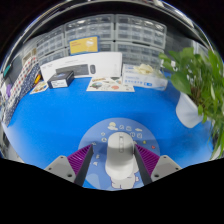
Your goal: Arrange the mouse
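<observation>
A white computer mouse [120, 158] sits lengthwise between my two fingers. My gripper [114, 150] is shut on it, with the purple pads [84, 162] pressing its two sides. The mouse is over a round light-blue mouse mat [112, 130] with small printed pictures, which lies on the blue table top [60, 115] just ahead of the fingers. I cannot tell whether the mouse touches the mat or hangs a little above it.
A leafy green plant in a white pot [190, 105] stands to the right. At the back lie a long white box [85, 68], a small black item [62, 78] and flat printed cards [112, 85]. Shelves of storage bins [120, 35] line the wall behind.
</observation>
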